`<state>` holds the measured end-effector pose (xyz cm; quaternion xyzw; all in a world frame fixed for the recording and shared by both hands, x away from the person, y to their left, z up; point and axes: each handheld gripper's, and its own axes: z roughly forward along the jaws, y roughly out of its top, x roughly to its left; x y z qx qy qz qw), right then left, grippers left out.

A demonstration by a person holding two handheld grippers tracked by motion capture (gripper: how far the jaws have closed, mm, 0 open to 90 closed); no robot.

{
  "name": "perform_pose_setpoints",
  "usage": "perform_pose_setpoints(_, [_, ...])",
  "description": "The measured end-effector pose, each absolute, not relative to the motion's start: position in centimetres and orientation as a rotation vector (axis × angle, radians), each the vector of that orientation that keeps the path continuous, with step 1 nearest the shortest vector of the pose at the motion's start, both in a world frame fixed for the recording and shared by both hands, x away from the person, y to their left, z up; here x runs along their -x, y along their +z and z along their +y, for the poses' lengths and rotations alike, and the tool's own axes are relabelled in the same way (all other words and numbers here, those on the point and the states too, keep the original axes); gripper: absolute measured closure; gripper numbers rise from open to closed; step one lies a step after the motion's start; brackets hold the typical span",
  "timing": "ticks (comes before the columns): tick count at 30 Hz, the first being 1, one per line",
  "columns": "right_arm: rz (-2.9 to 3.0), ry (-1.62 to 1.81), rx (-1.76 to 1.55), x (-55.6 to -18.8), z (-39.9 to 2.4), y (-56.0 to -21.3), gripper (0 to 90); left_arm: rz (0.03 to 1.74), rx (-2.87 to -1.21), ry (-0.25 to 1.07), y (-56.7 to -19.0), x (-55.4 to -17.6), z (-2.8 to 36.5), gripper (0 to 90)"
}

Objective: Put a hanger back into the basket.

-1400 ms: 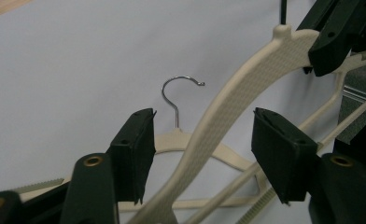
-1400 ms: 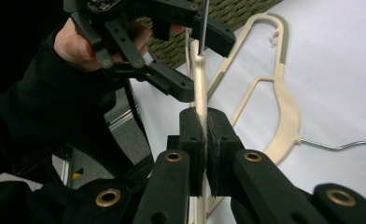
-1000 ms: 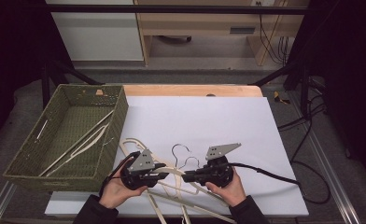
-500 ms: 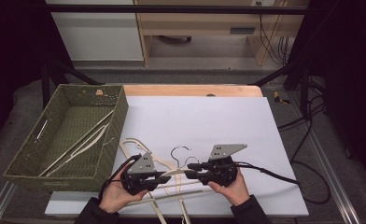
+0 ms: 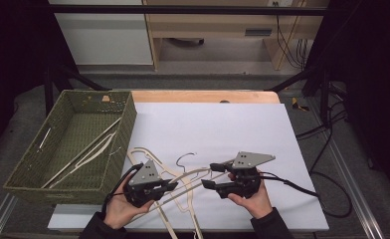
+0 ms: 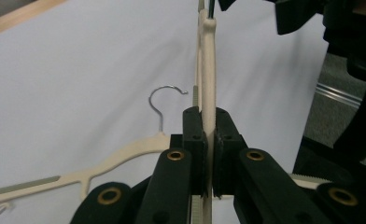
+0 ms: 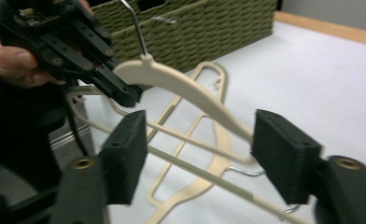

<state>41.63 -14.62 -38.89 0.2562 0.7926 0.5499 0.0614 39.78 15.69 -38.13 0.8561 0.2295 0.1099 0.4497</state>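
Note:
A cream hanger (image 5: 192,175) with a wire hook spans the gap between my two grippers, just above the white sheet. My left gripper (image 5: 174,185) has just closed and is shut on one arm of the hanger (image 6: 208,70). My right gripper (image 5: 209,175) points left toward it. Its jaws have just been opening and now stand open. The hanger's other arm (image 7: 186,86) runs between the right gripper (image 7: 204,154) pads without touching them. The left gripper (image 7: 85,58) grips that hanger near the hook.
Loose cream hangers (image 5: 150,160) lie tangled on the white sheet (image 5: 223,129) under and left of my hands. A green woven basket (image 5: 48,191) at the left holds more hangers (image 5: 83,149). The sheet's front edge is just below my hands.
The right gripper's jaws have opened off the hanger, and the left gripper has closed on it. Both hands stay in about the same place.

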Motion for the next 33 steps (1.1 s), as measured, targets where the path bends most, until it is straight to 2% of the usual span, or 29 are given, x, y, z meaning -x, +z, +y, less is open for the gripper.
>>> perform_pose_setpoints(7, [2.287, 1.592, -0.829, -41.7, -15.7, -38.8, 16.1, 0.634, -2.058, 0.345, -37.1, -39.8, 17.2, 86.0])
perform_pose_setpoints(13, [2.232, 1.562, -0.894, -41.9, -16.8, -38.9, 8.0, 0.673, -2.016, 0.394, -36.1, -39.7, 18.6, 86.0])
perform_pose_setpoints(33, [2.134, 1.542, -1.014, -42.0, -19.9, -39.3, 5.1, 0.725, -1.851, 0.533, -31.0, -38.7, 24.2, 86.0])
